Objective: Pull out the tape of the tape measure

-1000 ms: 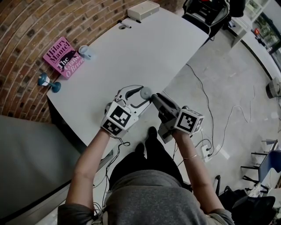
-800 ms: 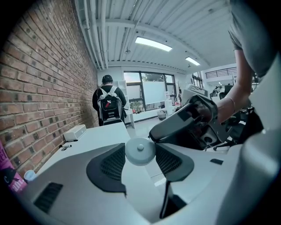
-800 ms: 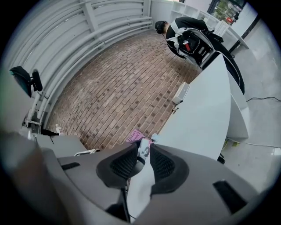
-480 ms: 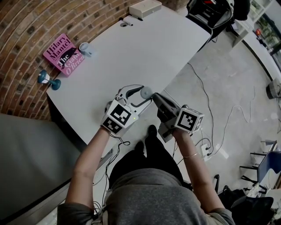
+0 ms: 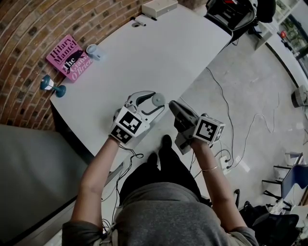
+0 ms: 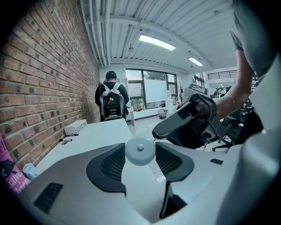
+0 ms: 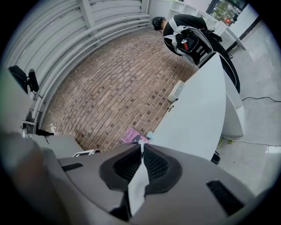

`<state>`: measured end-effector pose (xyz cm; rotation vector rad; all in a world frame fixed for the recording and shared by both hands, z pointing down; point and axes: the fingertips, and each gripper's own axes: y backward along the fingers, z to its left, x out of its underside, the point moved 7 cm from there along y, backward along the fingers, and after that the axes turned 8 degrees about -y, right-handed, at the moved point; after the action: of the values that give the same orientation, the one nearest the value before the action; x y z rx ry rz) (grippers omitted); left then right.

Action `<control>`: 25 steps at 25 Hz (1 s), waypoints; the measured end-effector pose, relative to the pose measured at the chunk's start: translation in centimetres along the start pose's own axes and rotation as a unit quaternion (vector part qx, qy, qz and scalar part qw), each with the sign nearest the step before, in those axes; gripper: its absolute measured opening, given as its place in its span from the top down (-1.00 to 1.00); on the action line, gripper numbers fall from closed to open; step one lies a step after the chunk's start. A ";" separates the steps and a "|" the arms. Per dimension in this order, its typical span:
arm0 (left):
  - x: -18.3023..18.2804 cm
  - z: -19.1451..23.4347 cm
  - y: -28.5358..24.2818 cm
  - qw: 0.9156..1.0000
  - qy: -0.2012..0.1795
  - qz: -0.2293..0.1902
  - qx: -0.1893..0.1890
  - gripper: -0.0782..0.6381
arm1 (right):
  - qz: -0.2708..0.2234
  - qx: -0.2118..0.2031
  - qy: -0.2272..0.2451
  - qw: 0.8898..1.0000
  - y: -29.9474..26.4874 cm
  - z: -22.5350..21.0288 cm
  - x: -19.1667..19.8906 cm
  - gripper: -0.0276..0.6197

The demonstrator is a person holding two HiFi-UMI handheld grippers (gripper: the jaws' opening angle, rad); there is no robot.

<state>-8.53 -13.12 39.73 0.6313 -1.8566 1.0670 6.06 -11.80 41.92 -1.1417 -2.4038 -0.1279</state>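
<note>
A round pale-grey tape measure (image 5: 158, 100) sits between the pads of my left gripper (image 5: 153, 102), which is shut on it just above the white table's (image 5: 159, 53) near edge. In the left gripper view the disc (image 6: 140, 151) fills the gap between both pads. My right gripper (image 5: 171, 104) points at the tape measure from the right, a short gap away. In the right gripper view its pads (image 7: 142, 147) pinch a thin white tab of tape at their tips. These jaws are easing open slightly while the tab stays between them.
A pink book (image 5: 69, 56), a small pale-blue cup (image 5: 95, 51) and a blue dumbbell-shaped thing (image 5: 52, 87) lie by the brick wall at the far left. A white box (image 5: 159, 7) sits at the table's far end. A person with a backpack (image 6: 112, 101) stands beyond. Cables run over the floor at right.
The right gripper's tip was against the tape measure; now it has drawn a little to the right and a small gap shows between them. The left gripper has barely shifted.
</note>
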 end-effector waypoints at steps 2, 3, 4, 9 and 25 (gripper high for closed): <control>0.1 0.0 -0.1 1.000 -0.001 0.002 0.001 0.15 | 0.000 0.001 -0.002 1.000 -0.1 0.1 0.0 0.84; 0.2 0.1 -0.1 1.000 0.000 0.002 0.002 0.15 | -0.001 0.001 -0.004 1.000 -0.2 0.1 0.0 0.84; 0.2 0.1 -0.1 1.000 0.000 0.003 0.003 0.15 | 0.000 0.001 -0.007 1.000 -0.2 0.0 0.0 0.84; 0.7 0.2 -0.1 1.000 0.002 0.008 0.005 0.15 | -0.003 0.016 -0.002 1.000 -0.1 0.0 0.1 0.84; 4.3 3.3 0.8 0.997 0.051 0.052 -0.039 0.15 | -0.066 0.080 -0.022 0.994 5.2 -3.4 -3.2 0.84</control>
<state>-12.73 -15.61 42.36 0.4307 -1.8489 1.0695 12.97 -11.61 42.90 -0.9236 -2.4770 0.0486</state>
